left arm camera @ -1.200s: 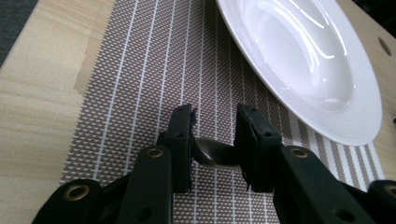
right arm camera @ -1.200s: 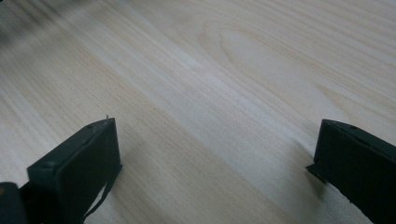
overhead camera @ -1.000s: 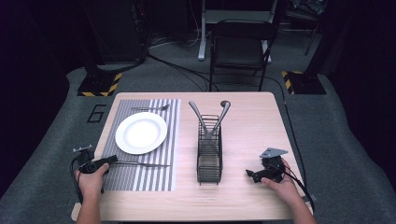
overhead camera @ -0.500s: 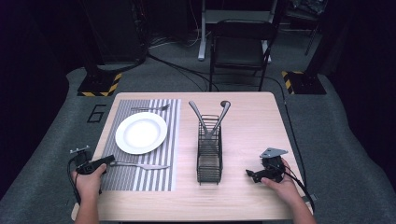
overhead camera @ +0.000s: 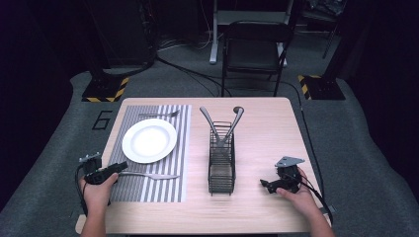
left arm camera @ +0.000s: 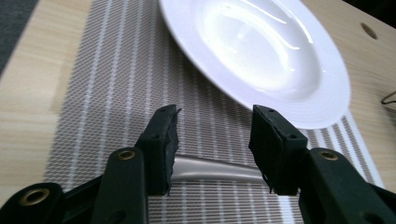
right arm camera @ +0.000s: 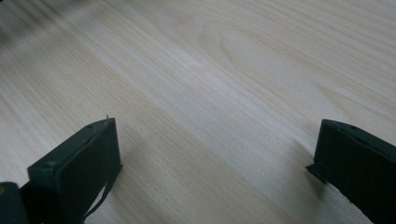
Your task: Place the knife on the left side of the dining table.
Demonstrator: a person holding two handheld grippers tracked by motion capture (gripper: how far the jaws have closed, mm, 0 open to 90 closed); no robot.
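Note:
A silver utensil [overhead camera: 148,175] lies flat on the striped placemat [overhead camera: 163,190], just below the white plate [overhead camera: 149,140]. My left gripper [overhead camera: 121,167] sits at the utensil's handle end. Its jaws have just been opening. In the left gripper view the handle [left arm camera: 210,169] lies low between the two pads [left arm camera: 161,140], which stand apart from it, with the plate [left arm camera: 261,51] beyond on the placemat [left arm camera: 116,70]. My right gripper [overhead camera: 267,185] rests at the table's right front, open over bare wood [right arm camera: 215,135].
A black wire caddy [overhead camera: 221,165] stands mid-table with two utensils [overhead camera: 210,121] leaning out of it, one a spoon [overhead camera: 236,116]. A fork [overhead camera: 159,114] lies at the placemat's far edge. A black chair [overhead camera: 254,49] stands behind the table.
The left gripper's jaws have spread apart off the utensil's handle, and the utensil stays lying on the placemat. The right hand has not moved.

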